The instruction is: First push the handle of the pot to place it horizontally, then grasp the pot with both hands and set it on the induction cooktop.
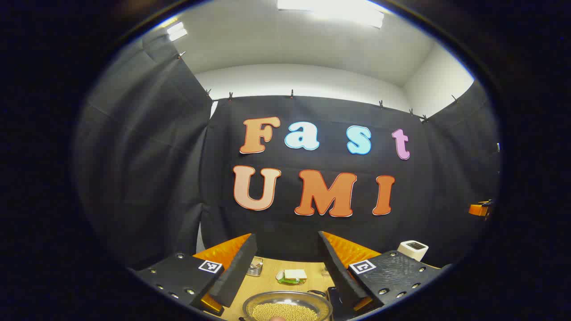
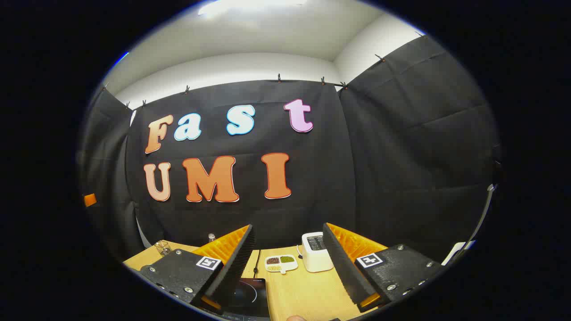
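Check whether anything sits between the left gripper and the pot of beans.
Nothing visible does. In the left gripper view the left gripper is open, and the pot lies just ahead, below its fingers. The sandwich plate and small glass jar sit beyond the pot on the wooden table.

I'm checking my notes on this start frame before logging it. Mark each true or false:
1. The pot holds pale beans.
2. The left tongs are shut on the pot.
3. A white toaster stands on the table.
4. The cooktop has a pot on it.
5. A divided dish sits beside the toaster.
1. True: the pot is filled with pale beans.
2. False: the left tongs are open, above the pot and apart from it.
3. True: the toaster stands on the table.
4. False: the visible part of the cooktop is bare.
5. True: the dish lies just left of the toaster.
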